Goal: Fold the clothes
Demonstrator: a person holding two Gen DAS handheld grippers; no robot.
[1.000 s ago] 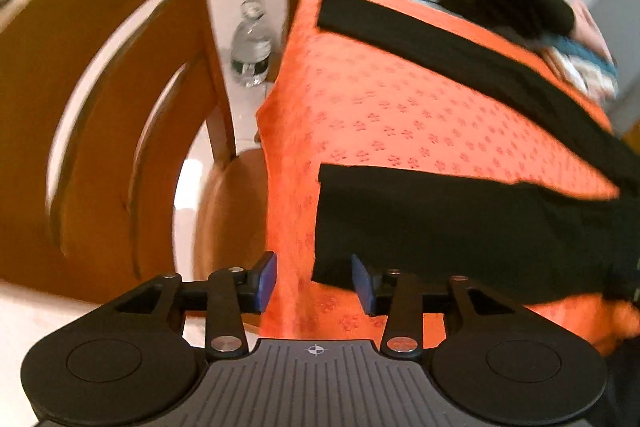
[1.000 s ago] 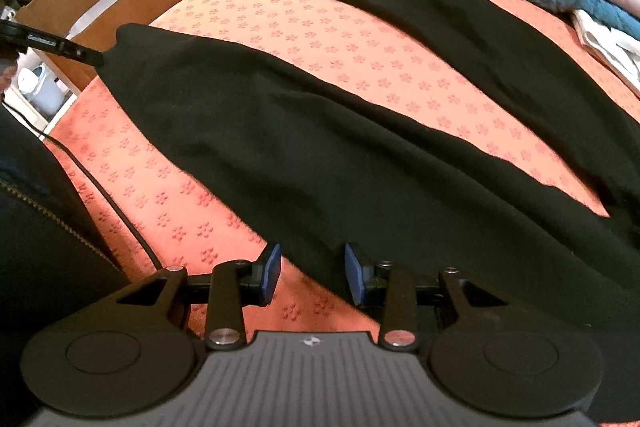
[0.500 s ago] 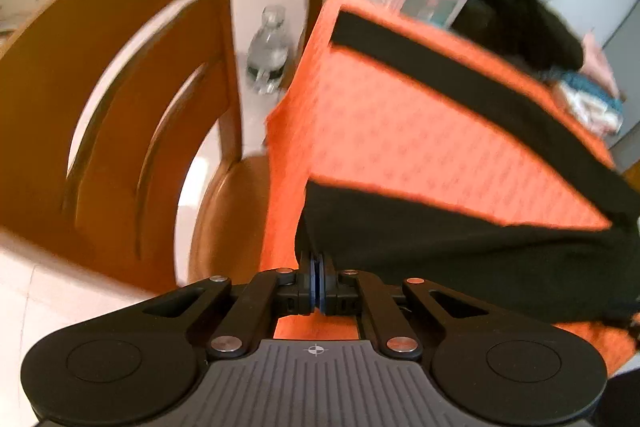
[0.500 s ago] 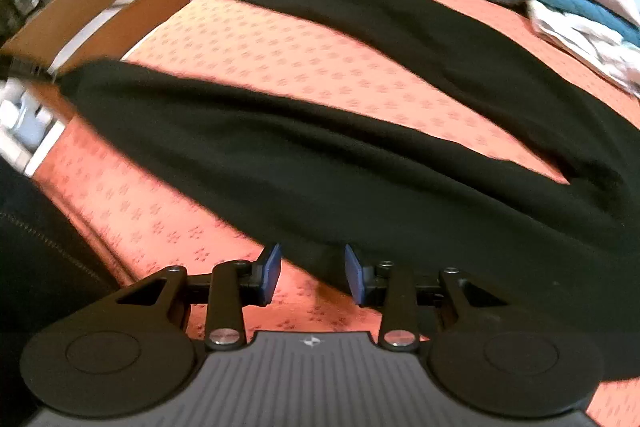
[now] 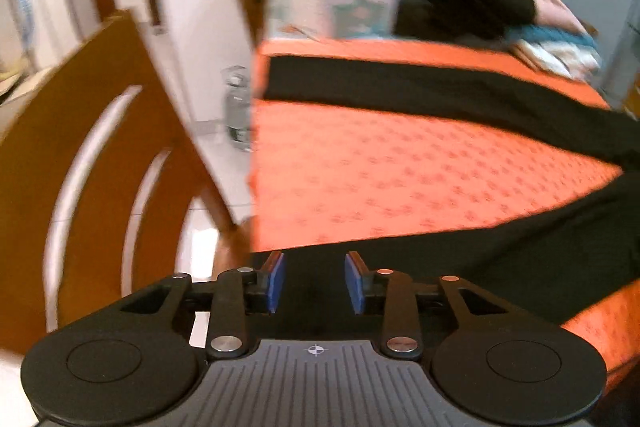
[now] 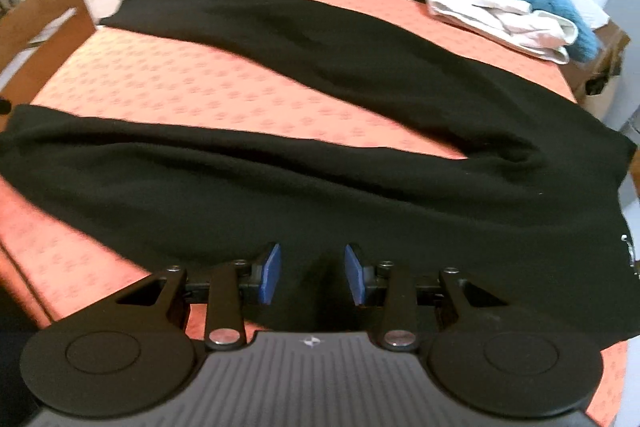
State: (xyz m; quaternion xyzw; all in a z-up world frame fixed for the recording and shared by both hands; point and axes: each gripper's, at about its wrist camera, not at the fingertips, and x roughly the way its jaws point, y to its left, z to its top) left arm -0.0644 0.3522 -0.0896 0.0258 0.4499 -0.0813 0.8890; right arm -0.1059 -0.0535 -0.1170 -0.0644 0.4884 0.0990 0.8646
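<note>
A pair of black knit trousers (image 6: 320,163) lies spread flat on the orange flower-patterned tabletop (image 6: 192,87), its two legs splayed apart in a V, unfolded. The near leg runs just ahead of both jaws. The left gripper (image 5: 315,283) and right gripper (image 6: 312,275) stand wide, holding nothing. Folded garments (image 6: 500,11) are stacked beyond; judging by this, these trousers' whole fold remains.

Trousers (image 6: 320,163) lie spread on the table (image 6: 168,87), clothes pile (image 6: 500,3) behind, chair (image 5: 92,163) left.
</note>
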